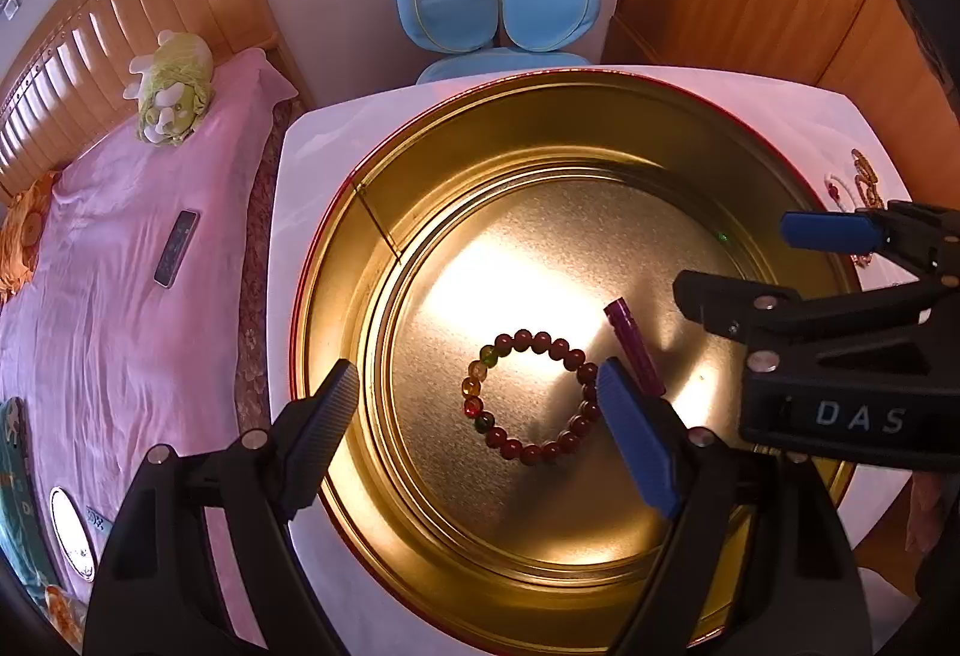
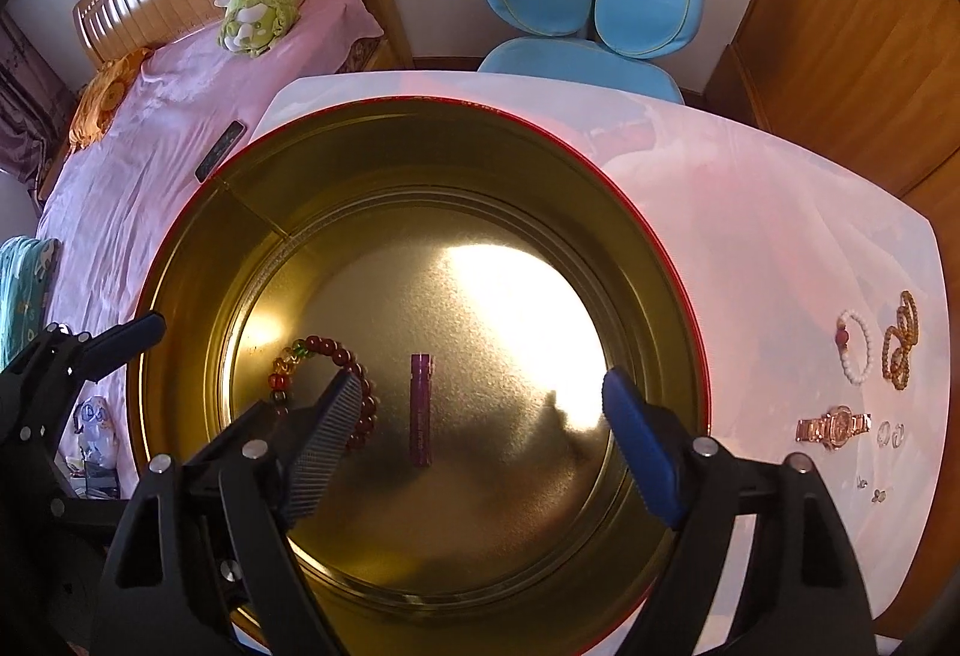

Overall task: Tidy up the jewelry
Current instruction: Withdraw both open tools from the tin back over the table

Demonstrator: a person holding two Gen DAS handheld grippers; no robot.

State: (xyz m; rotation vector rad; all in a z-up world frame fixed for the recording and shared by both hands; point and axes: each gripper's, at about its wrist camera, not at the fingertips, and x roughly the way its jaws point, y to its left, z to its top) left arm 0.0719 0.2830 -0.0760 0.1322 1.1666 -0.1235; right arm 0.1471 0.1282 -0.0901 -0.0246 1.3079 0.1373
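On the white table (image 2: pixel 750 188), a big round tin (image 2: pixel 198 212) with a gold inside and red rim takes up most of the surface. On its floor lie a dark red bead bracelet (image 1: pixel 531 397) and, just beside it toward three o'clock, a small purple tube (image 2: pixel 420 410); they look close but apart.

Both grippers hang over the tin, pointing steeply down. The left gripper (image 1: pixel 480 434) stands with its jaws wide apart and empty, straddling the bracelet from above. The right gripper (image 2: pixel 480 428) is equally spread, holding nothing, the tube lying below its gap.

What is left to sort sits outside the tin, at three o'clock from it in the right wrist view: a gold watch (image 2: pixel 834 425), a white bead bracelet (image 2: pixel 857 347), amber bracelets (image 2: pixel 900 338), and tiny rings (image 2: pixel 890 434). The right gripper is clearly the nearer one, so I would expect it to swing that way. The watch's long axis runs nine to three, across the spread of the jaws.
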